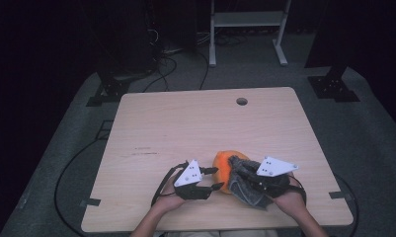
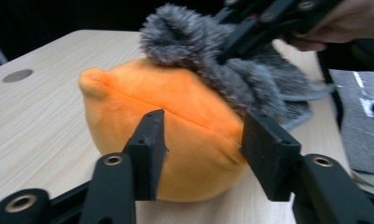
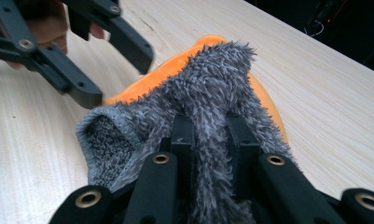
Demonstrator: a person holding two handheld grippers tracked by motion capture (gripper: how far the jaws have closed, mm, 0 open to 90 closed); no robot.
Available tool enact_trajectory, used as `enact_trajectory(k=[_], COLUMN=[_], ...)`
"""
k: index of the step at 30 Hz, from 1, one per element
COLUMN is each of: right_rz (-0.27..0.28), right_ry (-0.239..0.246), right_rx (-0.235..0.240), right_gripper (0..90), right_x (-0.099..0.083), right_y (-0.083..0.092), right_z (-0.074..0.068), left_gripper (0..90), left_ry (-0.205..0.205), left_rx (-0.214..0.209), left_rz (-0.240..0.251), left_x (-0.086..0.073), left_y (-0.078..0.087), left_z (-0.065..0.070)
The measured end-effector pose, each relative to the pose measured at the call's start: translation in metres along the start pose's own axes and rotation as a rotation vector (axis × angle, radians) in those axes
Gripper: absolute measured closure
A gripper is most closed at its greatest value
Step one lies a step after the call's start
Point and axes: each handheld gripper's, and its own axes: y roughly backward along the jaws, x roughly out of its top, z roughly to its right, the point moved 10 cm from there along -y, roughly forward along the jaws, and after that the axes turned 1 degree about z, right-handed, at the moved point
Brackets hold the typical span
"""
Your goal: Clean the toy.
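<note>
Left gripper (image 1: 214, 178) level, clamped on round orange plush (image 2: 175, 126); right gripper (image 1: 241, 170) angled in, pinching fuzzy grey sock (image 3: 208, 93) draped over plush top.

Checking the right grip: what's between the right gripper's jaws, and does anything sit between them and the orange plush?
Right gripper view: right gripper pinches a fold of grey fuzzy sock. That sock is draped over the orange plush; nothing else lies between.
</note>
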Motion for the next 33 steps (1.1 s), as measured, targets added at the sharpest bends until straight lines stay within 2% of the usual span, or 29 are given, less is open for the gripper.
enact_trajectory(k=[1,2,3,4,6,8,10,12,13,14,15,16,18,20,21,22,24,26,27,29,31,32,33], right_rz=[0.0,0.0,-0.002,-0.002,-0.007,-0.009,-0.001,0.022,0.017,0.017,-0.008,-0.014,-0.012,-0.008,-0.02,-0.02,-0.03,-0.037,-0.044,-0.052,-0.047,-0.029,-0.01], right_ry=[0.003,0.003,0.004,0.004,-0.007,-0.016,-0.005,0.043,0.061,0.061,0.097,0.102,0.092,0.056,0.013,0.013,-0.022,-0.026,-0.016,-0.012,-0.014,-0.008,0.011], right_rx=[0.002,0.002,-0.002,-0.002,-0.015,-0.057,-0.061,-0.01,0.005,0.005,0.006,0.007,0.014,-0.024,-0.054,-0.054,-0.043,-0.033,-0.028,-0.028,-0.024,0.003,0.035], right_gripper=[75.2,75.2,75.2,75.2,75.2,75.8,75.8,75.8,75.7,75.7,75.6,75.5,75.4,75.4,75.4,75.4,75.5,75.5,75.7,75.9,76.1,76.1,76.2], right_x=[-0.001,-0.001,-0.002,-0.002,-0.004,-0.005,-0.004,0.002,0.003,0.003,0.001,0.0,-0.001,-0.002,-0.008,-0.008,-0.014,-0.015,-0.014,-0.012,-0.009,-0.002,0.009], right_y=[0.001,0.001,0.002,0.002,0.004,0.012,0.015,0.016,0.014,0.014,0.008,0.006,0.007,0.012,0.015,0.015,0.014,0.013,0.011,0.011,0.011,0.012,0.012], right_z=[0.0,0.0,0.002,0.002,0.007,0.011,0.008,-0.013,-0.019,-0.019,-0.026,-0.025,-0.023,-0.009,0.006,0.006,0.012,0.01,0.008,0.007,0.005,-0.001,-0.011], left_gripper=[59.1,62.8,66.1,66.1,67.9,67.7,67.4,66.8,66.4,66.2,66.0,65.4,64.9,64.7,64.2,64.2,58.4,57.1,58.1,59.2,59.4,59.5,59.6], left_ry=[-0.013,-0.013,-0.019,-0.015,0.0,-0.003,-0.004,0.003,0.004,0.004,0.002,0.003,0.006,0.014,0.016,0.017,0.037,0.043,0.04,0.045,0.052,0.053,0.029], left_rx=[0.001,0.001,0.021,0.035,0.03,0.029,0.027,0.026,0.024,0.024,0.029,0.029,0.03,0.025,0.023,0.023,0.02,0.028,0.048,0.052,0.038,0.024,0.007], left_rz=[-0.025,-0.025,-0.045,-0.055,-0.047,-0.042,-0.043,-0.041,-0.045,-0.045,-0.055,-0.055,-0.053,-0.054,-0.053,-0.051,-0.024,0.001,-0.023,-0.023,-0.027,-0.027,-0.046], left_x=[-0.002,-0.002,-0.005,-0.006,-0.004,-0.002,-0.002,-0.002,-0.003,-0.003,-0.004,-0.004,-0.004,-0.005,-0.005,-0.005,0.001,0.008,0.006,0.004,0.001,0.0,-0.002], left_y=[-0.001,-0.001,-0.004,-0.006,-0.009,-0.01,-0.011,-0.012,-0.012,-0.012,-0.011,-0.011,-0.011,-0.012,-0.012,-0.012,-0.01,-0.009,-0.012,-0.013,-0.013,-0.014,-0.015], left_z=[0.001,0.001,-0.001,-0.001,-0.001,0.0,0.001,0.001,0.001,0.001,0.0,0.0,0.0,0.0,0.001,0.001,0.002,0.002,0.0,0.0,0.0,0.002,0.008])
